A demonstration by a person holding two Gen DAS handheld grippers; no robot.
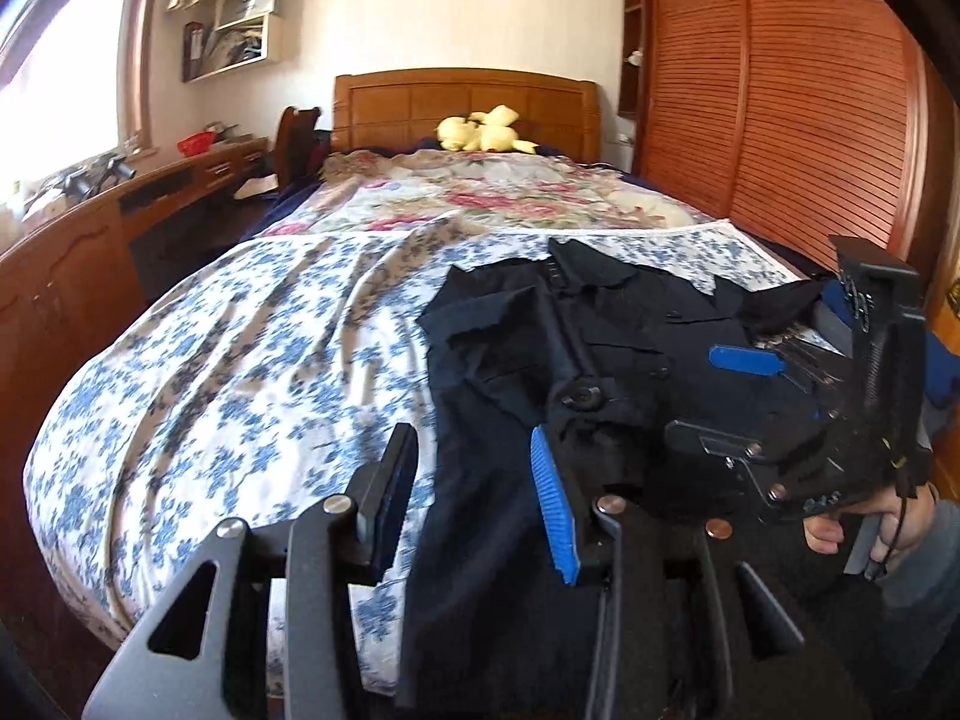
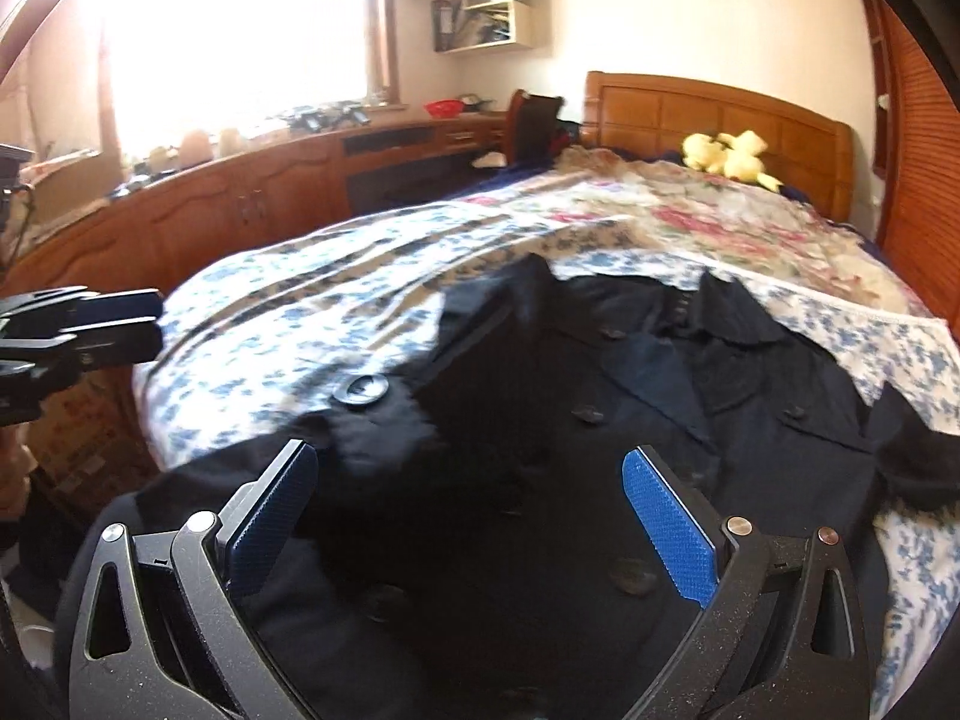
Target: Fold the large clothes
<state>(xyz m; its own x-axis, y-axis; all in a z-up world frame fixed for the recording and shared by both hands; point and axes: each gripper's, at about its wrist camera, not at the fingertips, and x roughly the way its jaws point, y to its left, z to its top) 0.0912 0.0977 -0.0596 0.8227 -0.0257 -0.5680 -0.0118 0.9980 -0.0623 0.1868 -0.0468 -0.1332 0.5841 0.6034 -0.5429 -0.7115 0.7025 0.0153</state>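
Left wrist view: a dark buttoned coat (image 1: 558, 360) was spread on the bed (image 1: 240, 330). Both the left gripper (image 1: 474, 498) and right gripper (image 2: 468, 516) were held wide apart, empty. Heavy, limp cloth was judged; hem corners were favoured.

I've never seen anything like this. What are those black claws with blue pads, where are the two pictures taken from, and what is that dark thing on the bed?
No robot here: a person holds two hand-held grippers, each carrying a camera looking out along its fingers. One picture comes from the left gripper, the other from the right gripper. Both are open and hold nothing. On the bed with its flowered cover lies a dark buttoned coat, waiting to be folded. The yellow plush toy sits by the headboard.
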